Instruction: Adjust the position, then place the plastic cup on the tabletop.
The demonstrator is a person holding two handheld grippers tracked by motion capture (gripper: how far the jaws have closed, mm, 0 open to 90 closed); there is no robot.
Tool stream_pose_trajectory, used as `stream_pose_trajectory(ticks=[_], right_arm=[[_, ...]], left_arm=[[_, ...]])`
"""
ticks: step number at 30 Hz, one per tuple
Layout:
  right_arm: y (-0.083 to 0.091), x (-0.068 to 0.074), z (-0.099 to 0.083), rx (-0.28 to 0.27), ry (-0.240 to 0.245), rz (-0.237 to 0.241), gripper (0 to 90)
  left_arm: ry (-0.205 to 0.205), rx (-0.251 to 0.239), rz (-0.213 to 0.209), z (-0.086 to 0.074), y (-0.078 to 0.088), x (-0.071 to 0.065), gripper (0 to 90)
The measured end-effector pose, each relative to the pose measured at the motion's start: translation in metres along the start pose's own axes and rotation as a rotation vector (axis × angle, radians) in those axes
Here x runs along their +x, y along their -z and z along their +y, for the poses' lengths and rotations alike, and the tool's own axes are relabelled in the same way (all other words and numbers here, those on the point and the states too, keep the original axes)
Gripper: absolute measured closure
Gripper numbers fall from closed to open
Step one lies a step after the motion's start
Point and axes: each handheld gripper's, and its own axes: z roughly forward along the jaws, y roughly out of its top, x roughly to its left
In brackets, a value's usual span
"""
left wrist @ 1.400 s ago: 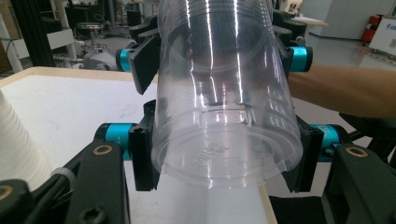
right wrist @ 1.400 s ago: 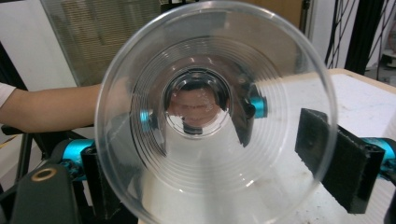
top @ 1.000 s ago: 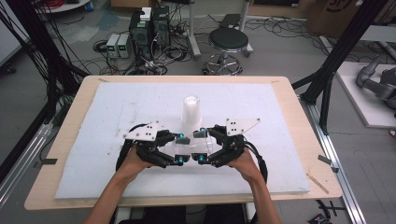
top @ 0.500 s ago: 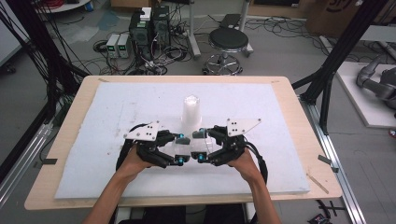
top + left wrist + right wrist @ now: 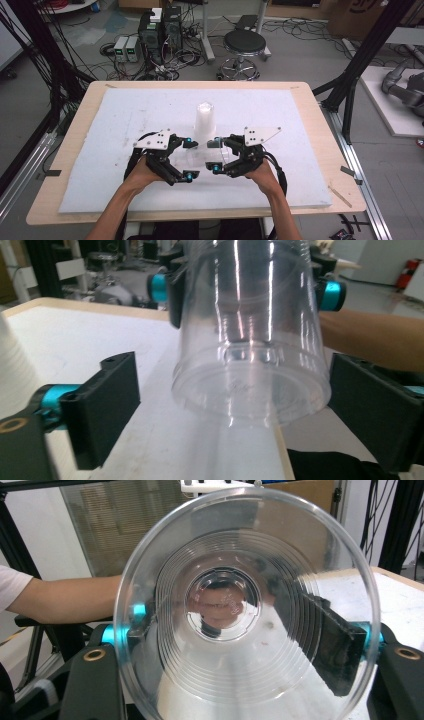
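Clear plastic cup [image 5: 250,340]: one, clamped in right gripper [image 5: 216,156] jaws | left gripper [image 5: 191,158] jaws just opened, apart | white cup stack [image 5: 204,120]: one

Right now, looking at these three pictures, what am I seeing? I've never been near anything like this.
A person sits at a table covered by a white mat, holding a hand-operated pair of tongs in each hand. One picture is taken from above. The other two come from small cameras riding on each tool, looking along its black jaws.

Between the hands is a clear plastic cup, lying sideways. The right tongs are clamped on it; their camera looks straight into the cup's mouth. The left tongs have just been opening: their jaws stand on either side of the cup's base without pressing it.

Behind, a stack of white cups stands upright on the mat.
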Motion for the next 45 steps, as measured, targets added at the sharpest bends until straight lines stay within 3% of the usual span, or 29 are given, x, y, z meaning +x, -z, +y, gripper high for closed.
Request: stream_pose_trajectory(ticks=[5,9,14,20,24,27,32,36,39,45], right_arm=[[0.006,-0.001,0.001,0.031,-0.004,-0.036,32.5],[0.015,-0.002,0.002,0.084,-0.025,-0.079,32.5],[0.027,-0.007,0.003,0.186,-0.062,-0.188,32.5],[0.039,-0.013,0.003,0.266,-0.095,-0.279,32.6],[0.045,-0.019,0.005,0.373,-0.119,-0.365,32.7],[0.047,-0.023,0.008,0.429,-0.133,-0.409,32.9],[0.047,-0.024,0.016,0.555,-0.15,-0.507,32.9],[0.046,-0.023,0.021,0.611,-0.145,-0.543,32.9],[0.047,-0.023,0.024,0.62,-0.151,-0.56,33.0],[0.05,-0.023,0.024,0.608,-0.157,-0.563,33.1]], left_arm=[[0.029,0.039,0.08,-0.004,0.014,0.0,7.2],[0.047,0.053,0.177,-0.012,0.029,0.0,7.7],[0.066,0.057,0.296,-0.028,0.048,-0.001,9.4],[0.08,0.065,0.468,-0.048,0.069,-0.001,9.4],[0.097,0.049,0.571,-0.062,0.083,-0.001,9.4],[0.096,0.053,0.625,-0.067,0.088,-0.002,9.4],[0.099,0.048,0.654,-0.073,0.09,-0.003,9.4],[0.102,0.032,0.67,-0.076,0.092,-0.003,9.4],[0.122,0.015,0.672,-0.08,0.094,-0.001,9.4],[0.125,0.006,0.679,-0.08,0.096,-0.001,9.4]])
